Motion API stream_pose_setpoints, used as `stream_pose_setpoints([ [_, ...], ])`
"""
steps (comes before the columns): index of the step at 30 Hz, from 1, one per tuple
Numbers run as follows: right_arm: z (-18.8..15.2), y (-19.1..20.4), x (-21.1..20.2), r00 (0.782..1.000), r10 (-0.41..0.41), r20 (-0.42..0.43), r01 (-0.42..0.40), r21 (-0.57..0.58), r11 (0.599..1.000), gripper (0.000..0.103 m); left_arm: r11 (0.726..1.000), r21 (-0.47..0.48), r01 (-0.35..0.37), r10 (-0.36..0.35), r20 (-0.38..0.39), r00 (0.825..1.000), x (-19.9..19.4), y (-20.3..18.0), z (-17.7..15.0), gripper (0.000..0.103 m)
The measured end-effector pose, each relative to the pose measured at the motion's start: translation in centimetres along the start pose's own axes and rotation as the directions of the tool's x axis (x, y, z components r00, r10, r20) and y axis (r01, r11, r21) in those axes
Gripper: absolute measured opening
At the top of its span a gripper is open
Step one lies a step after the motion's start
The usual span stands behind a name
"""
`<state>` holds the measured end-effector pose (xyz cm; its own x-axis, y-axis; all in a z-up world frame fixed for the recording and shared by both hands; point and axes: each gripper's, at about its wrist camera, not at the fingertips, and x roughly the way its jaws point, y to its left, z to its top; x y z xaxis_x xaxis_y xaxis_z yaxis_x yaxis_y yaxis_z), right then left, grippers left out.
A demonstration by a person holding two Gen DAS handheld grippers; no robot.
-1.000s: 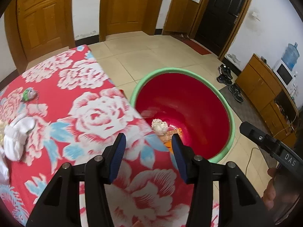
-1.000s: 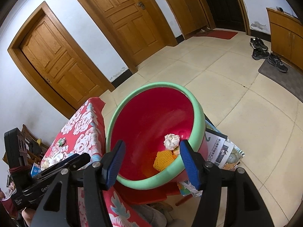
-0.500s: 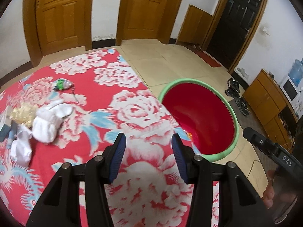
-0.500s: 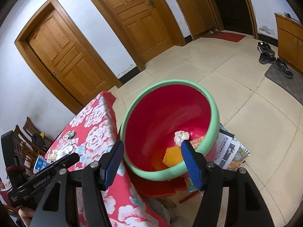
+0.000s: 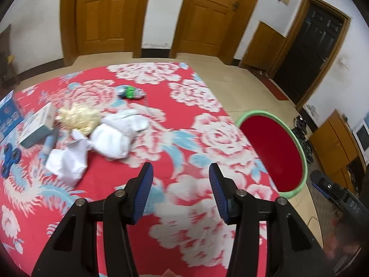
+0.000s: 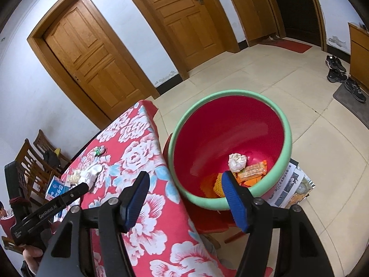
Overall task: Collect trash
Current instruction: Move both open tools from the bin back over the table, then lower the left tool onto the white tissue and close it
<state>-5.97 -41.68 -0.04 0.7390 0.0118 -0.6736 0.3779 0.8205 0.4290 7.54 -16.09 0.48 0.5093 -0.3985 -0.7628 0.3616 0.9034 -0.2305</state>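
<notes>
A red basin with a green rim (image 6: 286, 136) (image 5: 302, 145) stands beside the table and holds a crumpled white paper ball (image 6: 237, 161) and orange wrappers (image 6: 252, 172). On the red floral tablecloth (image 5: 207, 138) lie crumpled white tissues (image 5: 110, 138), a yellow crinkled wrapper (image 5: 78, 117) and a small green-and-white wrapper (image 5: 130, 92). My left gripper (image 5: 179, 175) hovers open over the cloth, to the right of the tissues, with nothing between its fingers. My right gripper (image 6: 183, 182) hangs over the table's edge by the basin, its jaws opening and empty.
Small boxes (image 5: 37, 124), a blue fidget spinner (image 5: 10, 159) and a blue carton (image 6: 55, 188) sit at the table's left. Newspapers (image 6: 293, 184) lie under the basin. Wooden chairs (image 6: 34, 152), doors, shoes (image 6: 339, 71) and a cabinet ring the tiled floor.
The left gripper has swung left from above the basin to over the tablecloth, bringing the tissues and wrappers into view. The right gripper drifted slightly and its jaws widened a little.
</notes>
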Motion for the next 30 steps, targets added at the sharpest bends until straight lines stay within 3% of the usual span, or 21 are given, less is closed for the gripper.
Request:
stream_pose_setpoints([
  [13, -0.8, 1.8, 1.5, 0.999, 0.01, -0.05, -0.011, -0.03, 0.999, 0.07, 0.985, -0.142, -0.098, 0.099, 0.0, 0.995, -0.8, 7.0, -0.5, 0.05],
  [22, -1.2, 2.4, 2.4, 0.997, 0.01, -0.079, -0.013, -0.04, 0.999, 0.07, 0.949, -0.249, -0.193, 0.193, -0.022, 0.981, -0.6, 11.3, -0.8, 0.05],
  [30, -1.3, 2.7, 2.9, 0.995, 0.006, -0.095, -0.011, -0.047, 0.999, 0.07, 0.93, -0.269, -0.251, 0.255, -0.02, 0.967, -0.1, 13.0, -0.6, 0.05],
])
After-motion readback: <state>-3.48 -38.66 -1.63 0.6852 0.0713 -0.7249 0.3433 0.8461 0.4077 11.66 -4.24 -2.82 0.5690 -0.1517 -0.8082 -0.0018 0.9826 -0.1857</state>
